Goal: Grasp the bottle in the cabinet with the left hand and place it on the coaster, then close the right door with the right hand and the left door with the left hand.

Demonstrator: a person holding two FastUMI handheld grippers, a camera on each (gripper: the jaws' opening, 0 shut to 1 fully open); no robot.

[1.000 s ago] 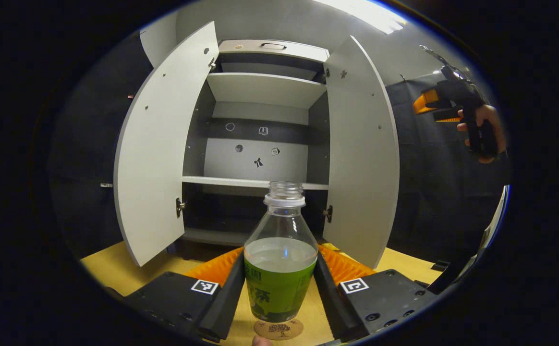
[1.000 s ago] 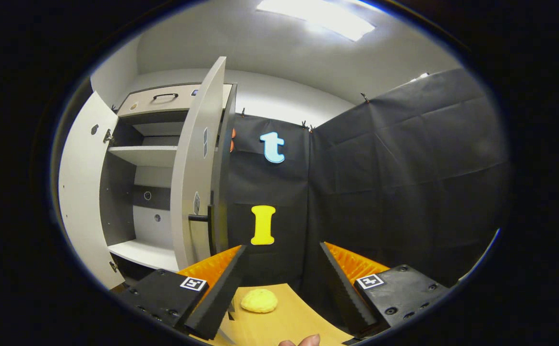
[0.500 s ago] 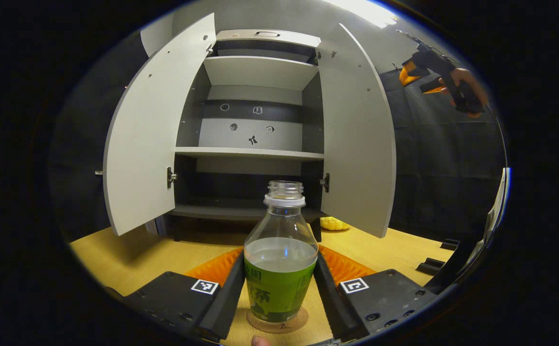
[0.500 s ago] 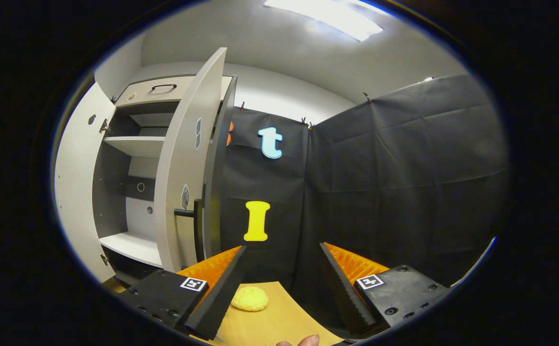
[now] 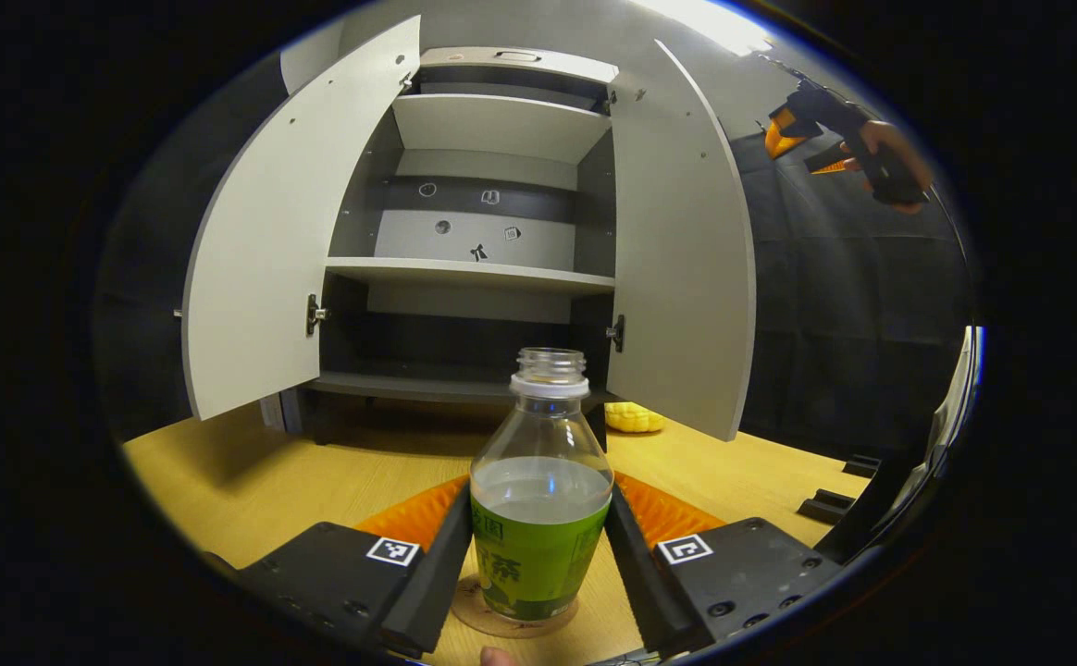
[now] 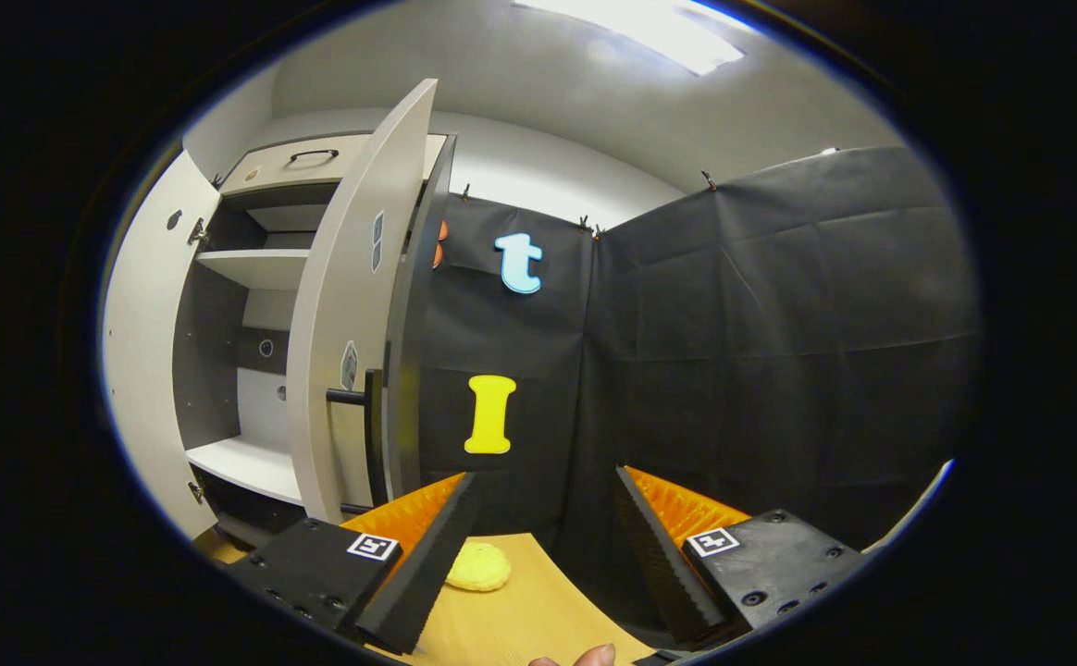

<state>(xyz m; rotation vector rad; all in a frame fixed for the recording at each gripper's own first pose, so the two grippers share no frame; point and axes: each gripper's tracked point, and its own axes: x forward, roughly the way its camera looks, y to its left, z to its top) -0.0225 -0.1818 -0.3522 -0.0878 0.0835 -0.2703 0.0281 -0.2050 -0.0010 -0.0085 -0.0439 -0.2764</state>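
1. The bottle (image 5: pixel 540 499) is pinched between both fingers of the left tool (image 5: pixel 538 555), and it is kept upright, with its cap off and liquid up to the top of the green label.
2. Compared with one second ago, the bottle is lowered: then the coaster (image 5: pixel 513 618) was seen as a free disc under a raised bottle, and now the base of the bottle covers most of it, so that just its rim is seen around the base.
3. It is judged that the bottle now stands on the coaster, or is very near to it; real contact cannot be confirmed from this angle.
4. The cabinet (image 5: pixel 478 231) is seen higher and farther off in the left gripper view than before, which agrees with the tool being brought down to the table (image 5: pixel 252 481).
5. The right tool (image 6: pixel 538 546) is held spread, with nothing between its fingers, and it is raised near the outer face of the right door (image 6: pixel 353 305).
6. The right door and the left door (image 5: pixel 270 250) are both wide open, as they were before.
7. The placing step is therefore judged as almost finished; the release of the bottle is expected next, and the closing of the doors is not yet begun.
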